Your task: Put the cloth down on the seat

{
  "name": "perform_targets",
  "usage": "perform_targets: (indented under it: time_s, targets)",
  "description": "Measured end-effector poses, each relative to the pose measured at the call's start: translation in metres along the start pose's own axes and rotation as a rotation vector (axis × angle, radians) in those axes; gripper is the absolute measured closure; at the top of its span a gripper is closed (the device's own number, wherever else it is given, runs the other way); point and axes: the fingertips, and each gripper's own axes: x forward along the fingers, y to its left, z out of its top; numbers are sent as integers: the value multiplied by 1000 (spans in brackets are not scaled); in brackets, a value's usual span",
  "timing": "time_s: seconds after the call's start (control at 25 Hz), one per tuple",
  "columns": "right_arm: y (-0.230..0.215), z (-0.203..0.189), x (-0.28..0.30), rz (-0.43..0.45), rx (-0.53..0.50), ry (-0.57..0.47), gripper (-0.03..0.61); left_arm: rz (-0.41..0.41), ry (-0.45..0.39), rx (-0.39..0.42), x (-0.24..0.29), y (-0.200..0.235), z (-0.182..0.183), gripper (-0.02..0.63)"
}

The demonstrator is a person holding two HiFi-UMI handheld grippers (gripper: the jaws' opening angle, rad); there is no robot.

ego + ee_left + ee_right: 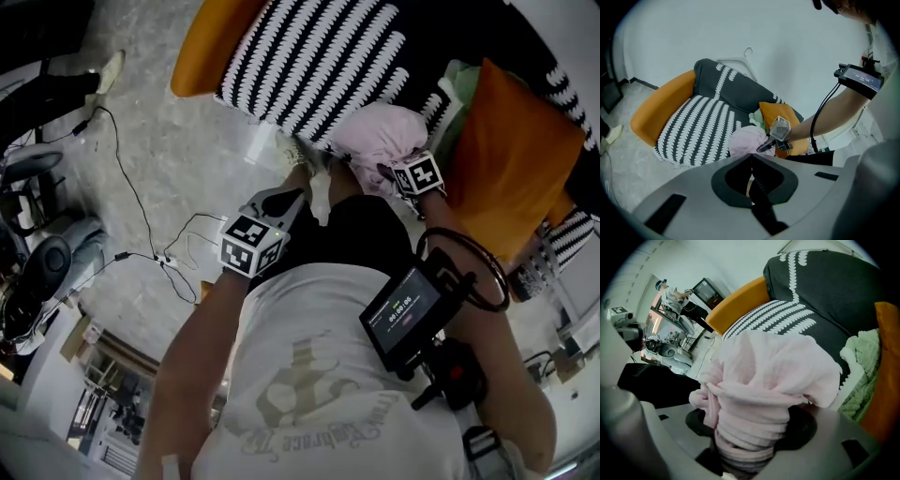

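The right gripper has its jaws spread wide and clamped on the pink cloth, whose bunched folds fill the gap between them and spill up over the top. In the head view the cloth sits at about 1 o'clock, at the near edge of the striped seat, with an orange cushion at its 3 o'clock; whether it touches the seat cannot be told. The left gripper hangs at the cloth's 8 o'clock, its fingers pressed together on nothing. A green cloth lies beside the cushion.
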Motion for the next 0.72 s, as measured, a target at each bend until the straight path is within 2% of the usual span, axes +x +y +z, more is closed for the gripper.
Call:
perform_targets:
  time_s: [0.16,0.36,0.56,0.72]
  targets:
    - [-8,4,15,-46,-73,51,244,0,17,-16,0,8,-14,601]
    - [-21,33,35,-99,-180,86,244,11,28,-31,4,22,-26,601]
    - [-38,54,41,-213,-309,153,244,9,30,-46,2,22,-34,601]
    - [-36,43,56,-176,-362,226,241,25,25,-82,5,20,-41,601]
